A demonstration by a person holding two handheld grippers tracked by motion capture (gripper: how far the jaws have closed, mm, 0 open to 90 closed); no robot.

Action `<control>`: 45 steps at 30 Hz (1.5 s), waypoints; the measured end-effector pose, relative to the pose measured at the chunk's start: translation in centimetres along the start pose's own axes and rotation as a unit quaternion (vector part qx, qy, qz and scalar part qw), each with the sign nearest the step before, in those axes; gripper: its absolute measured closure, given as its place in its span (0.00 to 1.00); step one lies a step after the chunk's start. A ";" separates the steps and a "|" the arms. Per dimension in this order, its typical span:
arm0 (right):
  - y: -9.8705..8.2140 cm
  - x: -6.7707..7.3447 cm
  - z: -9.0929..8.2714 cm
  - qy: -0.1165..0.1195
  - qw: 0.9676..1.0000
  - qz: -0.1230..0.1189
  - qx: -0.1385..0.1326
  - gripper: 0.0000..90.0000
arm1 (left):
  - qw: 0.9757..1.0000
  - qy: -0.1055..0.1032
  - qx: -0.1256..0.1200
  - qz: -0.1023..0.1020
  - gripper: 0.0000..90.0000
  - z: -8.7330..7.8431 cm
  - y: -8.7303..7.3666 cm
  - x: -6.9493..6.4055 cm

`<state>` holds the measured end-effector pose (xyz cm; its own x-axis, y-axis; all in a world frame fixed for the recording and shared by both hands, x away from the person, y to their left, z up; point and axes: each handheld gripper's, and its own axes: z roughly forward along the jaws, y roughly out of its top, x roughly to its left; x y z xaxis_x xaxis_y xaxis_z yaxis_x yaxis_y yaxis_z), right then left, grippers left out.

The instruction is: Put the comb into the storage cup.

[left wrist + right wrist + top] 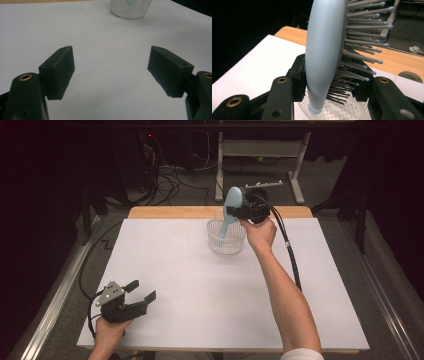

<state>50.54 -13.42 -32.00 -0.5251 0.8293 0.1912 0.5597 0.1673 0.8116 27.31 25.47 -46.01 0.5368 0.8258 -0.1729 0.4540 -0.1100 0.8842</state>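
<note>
Right gripper view: right gripper (329,85), jaws clamped across the head of a pale blue plastic hairbrush with grey ball-tipped bristles (324,50); handle end points down into a clear ribbed plastic cup (226,237) at the far middle of the white table sheet (200,290). Judged: brush picked up, part-lowered; release outstanding. Left gripper (137,295): jaws wide, empty, near edge.

Hairbrush (231,210) handle-down in basket (226,241), far centre of table (200,290); left tool (142,294) near-left.

Smooth pale-blue plastic hairbrush (324,50), ribbed clear plastic cup (226,237), matt white tabletop (200,285).
</note>
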 end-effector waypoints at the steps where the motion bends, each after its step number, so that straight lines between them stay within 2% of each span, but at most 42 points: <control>1: -0.1 0.0 0.1 -0.001 1.000 -0.001 0.001 0.62 | 1.000 0.000 0.000 0.000 0.23 0.0 0.0 0.0; 32: -1.4 0.2 1.9 -0.008 1.000 -0.002 0.011 0.60 | 1.000 -0.001 -0.003 -0.003 0.23 -0.1 0.0 -0.1; 35: -1.6 0.1 2.0 -0.008 1.000 -0.002 0.011 0.60 | 1.000 0.001 -0.003 -0.004 0.23 -0.2 -0.1 -0.1; 41: -2.2 -0.8 1.8 -0.005 1.000 0.020 0.010 0.59 | 1.000 0.004 -0.005 -0.007 0.23 -0.2 -0.1 -0.1; 45: -2.1 -0.9 1.5 -0.007 1.000 0.016 0.018 0.58 | 1.000 0.004 -0.002 -0.008 0.23 -0.1 -0.1 0.0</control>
<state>50.82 -13.69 -34.73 -0.4970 0.8421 0.2092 0.5990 0.1586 0.7849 27.16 25.52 -46.01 0.5243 0.8315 -0.1837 0.4599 -0.0950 0.8829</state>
